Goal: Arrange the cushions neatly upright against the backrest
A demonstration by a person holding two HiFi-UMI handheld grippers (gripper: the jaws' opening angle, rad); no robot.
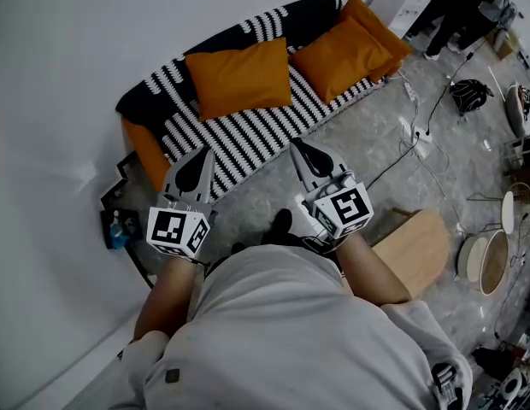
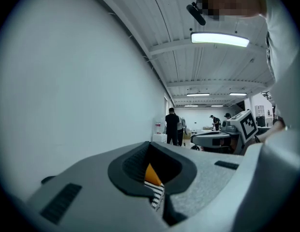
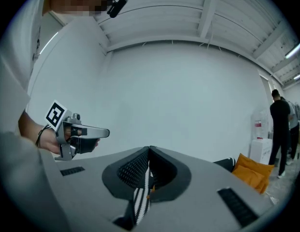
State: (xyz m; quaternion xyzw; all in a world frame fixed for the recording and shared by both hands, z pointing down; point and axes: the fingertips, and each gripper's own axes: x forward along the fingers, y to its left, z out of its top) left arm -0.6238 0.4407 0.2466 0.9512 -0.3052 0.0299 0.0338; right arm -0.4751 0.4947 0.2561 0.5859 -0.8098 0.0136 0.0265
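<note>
- The striped sofa [image 1: 248, 139] stands along the white wall [image 1: 68, 58]. The grey floor [image 1: 376, 135] in front of it is open, with cables [image 1: 415, 135] off to your right.
- Your left gripper [image 1: 205, 154] and right gripper [image 1: 296, 145] both have their jaws pressed together, with nothing held.
- One orange cushion [image 1: 239, 77] lies mid-sofa and a second cushion [image 1: 342, 55] lies towards its right end. Both are beyond your tips and untouched.

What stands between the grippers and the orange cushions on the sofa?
Nothing visible: the left gripper and right gripper, fingers shut and empty, are near the sofa's front edge; only bare striped seat separates them from the cushions.
</note>
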